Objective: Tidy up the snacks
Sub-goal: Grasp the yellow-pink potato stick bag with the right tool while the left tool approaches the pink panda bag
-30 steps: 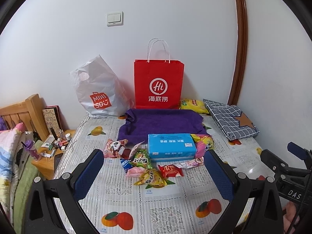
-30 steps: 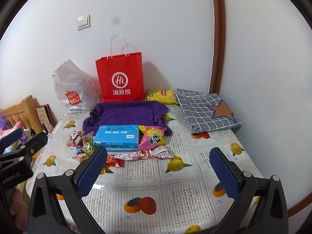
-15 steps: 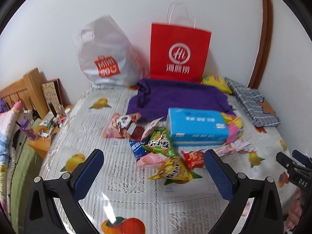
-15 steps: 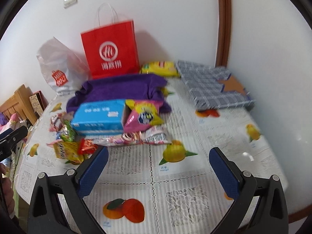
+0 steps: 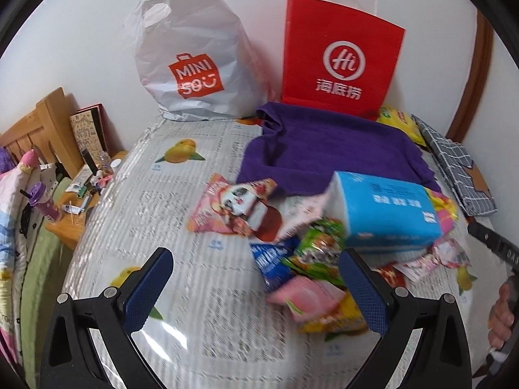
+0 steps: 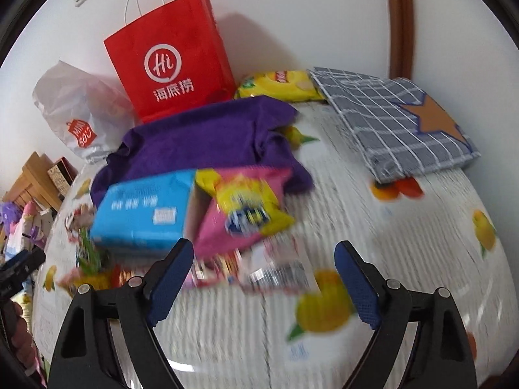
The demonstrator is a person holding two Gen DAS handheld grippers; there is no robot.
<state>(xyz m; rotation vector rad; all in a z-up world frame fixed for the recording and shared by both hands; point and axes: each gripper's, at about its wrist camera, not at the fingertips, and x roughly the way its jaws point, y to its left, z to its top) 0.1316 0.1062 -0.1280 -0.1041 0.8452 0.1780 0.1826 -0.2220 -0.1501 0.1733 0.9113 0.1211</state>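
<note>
Zero snacks sorted so far, the whole snack pile (image 5: 311,259) sits loose on the table (image 5: 162,214) around the blue tissue pack (image 5: 386,214). Both tools are wide open, holding nothing: left gripper (image 5: 256,288) near the pile's left edge, right gripper (image 6: 264,278) just short of the pink-yellow bag (image 6: 246,207).

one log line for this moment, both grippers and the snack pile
left gripper: open, empty | right gripper: open, empty | snack packets: piled beside blue tissue pack | red paper bag: upright at wall
</note>
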